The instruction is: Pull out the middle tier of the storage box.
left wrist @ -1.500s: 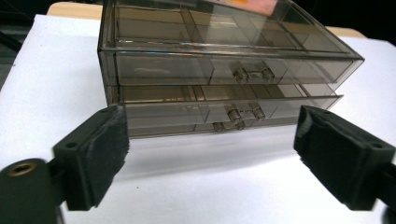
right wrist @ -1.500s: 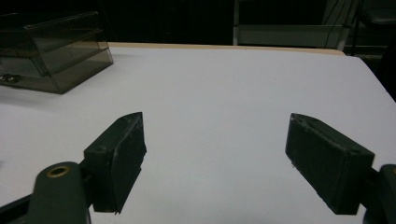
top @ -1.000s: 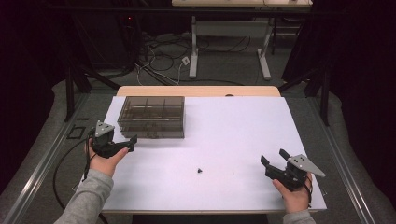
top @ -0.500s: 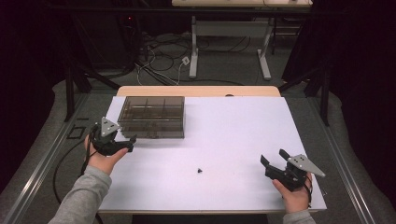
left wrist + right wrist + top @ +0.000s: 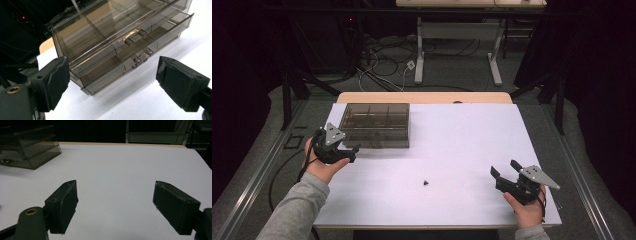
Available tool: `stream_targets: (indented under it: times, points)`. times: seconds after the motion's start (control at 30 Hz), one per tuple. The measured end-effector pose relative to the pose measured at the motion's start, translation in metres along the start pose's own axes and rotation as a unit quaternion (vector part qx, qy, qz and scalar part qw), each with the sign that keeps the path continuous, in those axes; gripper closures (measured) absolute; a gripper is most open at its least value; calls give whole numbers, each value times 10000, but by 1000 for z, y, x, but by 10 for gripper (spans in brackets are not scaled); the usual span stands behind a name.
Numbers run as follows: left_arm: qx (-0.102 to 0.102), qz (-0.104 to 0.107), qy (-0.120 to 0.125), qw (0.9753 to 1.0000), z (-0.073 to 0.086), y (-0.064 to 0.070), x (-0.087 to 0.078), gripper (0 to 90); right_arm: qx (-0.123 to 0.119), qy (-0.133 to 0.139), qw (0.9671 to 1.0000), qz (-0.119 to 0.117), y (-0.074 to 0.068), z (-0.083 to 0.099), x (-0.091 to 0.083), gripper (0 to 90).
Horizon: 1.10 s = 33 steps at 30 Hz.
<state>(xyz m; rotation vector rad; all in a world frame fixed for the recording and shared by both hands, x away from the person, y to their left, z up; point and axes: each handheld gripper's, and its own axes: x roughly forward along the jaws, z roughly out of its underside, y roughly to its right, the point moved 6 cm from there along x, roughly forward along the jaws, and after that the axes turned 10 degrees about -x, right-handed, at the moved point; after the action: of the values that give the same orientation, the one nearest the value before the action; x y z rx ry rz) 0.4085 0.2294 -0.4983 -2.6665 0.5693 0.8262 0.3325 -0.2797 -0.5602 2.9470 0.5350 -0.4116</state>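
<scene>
Left hand-held gripper [image 5: 346, 151] sits just in front of the smoky clear drawer box [image 5: 375, 125], jaws spread wide, nothing between them. The box stands at the far left of the white surface [image 5: 462, 140], near its back edge. In the left gripper view the box front [image 5: 120, 42] shows two stacked drawers, each with a small bar handle: upper handle [image 5: 135, 37], lower handle [image 5: 143, 56]. The lower drawer looks slightly proud of the case; hard to be sure.

Right hand-held gripper [image 5: 507, 175] rests near the front right corner, well apart from the box, jaws also wide and empty. A small dark object [image 5: 425, 182] lies on the surface between the two hands, too small to identify.

Judged step: the left gripper lines up on a drawer handle to pull it.

Notes for doing it well:
- Centre the handle between the pads [image 5: 58, 77]; at present the handles sit right of centre and farther off.
- Level the jaws with one handle only; the two are close together.
- Close on the bar, then pull straight along the drawer's run, not upward.
- The box is light and may slide with the pull; the right gripper could brace the case.
</scene>
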Motion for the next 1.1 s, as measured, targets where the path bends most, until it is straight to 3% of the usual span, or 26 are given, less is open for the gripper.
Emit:
stream_targets:
  times: [0.1,0.27,0.4,0.43,0.63,1.1]
  points:
    - [52,3,36,10000,-2,1,1,139,0,5,10000,12,0,0,-1,195]
    - [361,-24,-68,9993,-6,0,1,153,17,2,10000,-11,0,0,0,194]
    - [430,-13,-91,9990,-10,0,2,158,-31,11,10000,-18,-1,0,1,195]
    - [558,-41,-101,9984,-11,-1,2,160,-18,-5,10000,-30,-2,0,1,195]
    - [854,-33,-228,9961,-13,0,5,176,-46,12,10000,-54,-2,0,1,195]
    - [1293,205,-423,9905,-14,8,14,275,-66,17,10000,-63,-3,0,2,195]
